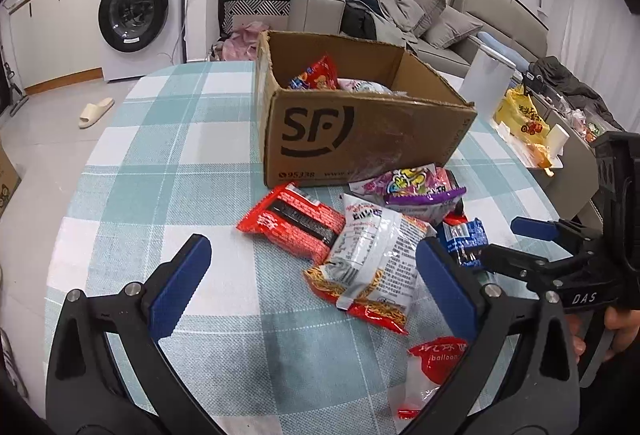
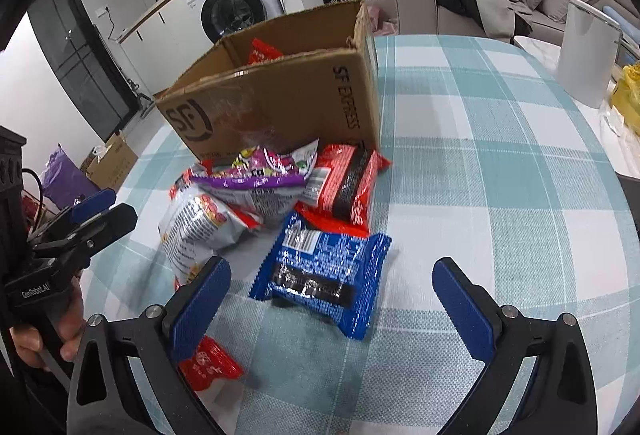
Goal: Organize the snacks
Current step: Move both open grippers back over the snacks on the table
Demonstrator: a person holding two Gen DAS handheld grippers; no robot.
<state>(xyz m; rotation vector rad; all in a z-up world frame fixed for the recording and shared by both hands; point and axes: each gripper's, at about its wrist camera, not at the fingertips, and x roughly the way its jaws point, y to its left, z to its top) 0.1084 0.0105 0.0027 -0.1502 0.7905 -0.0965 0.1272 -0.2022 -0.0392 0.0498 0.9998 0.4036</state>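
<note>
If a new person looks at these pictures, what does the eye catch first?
First the brown SF box, open-topped, on the checked tablecloth, with snacks inside. Next, the bright pile of packets in front of it, with the blue packet lying between the open right gripper's fingers.

Both fisheye views were evenly lit by soft indoor light, with only faint shadows under the snack packets. Glare glinted off the silver noodle packet [image 1: 372,255] and blue wrapper [image 2: 320,275]. Straight lines bowed toward the edges, the corners were vignetted black, and focus was slightly soft throughout.
</note>
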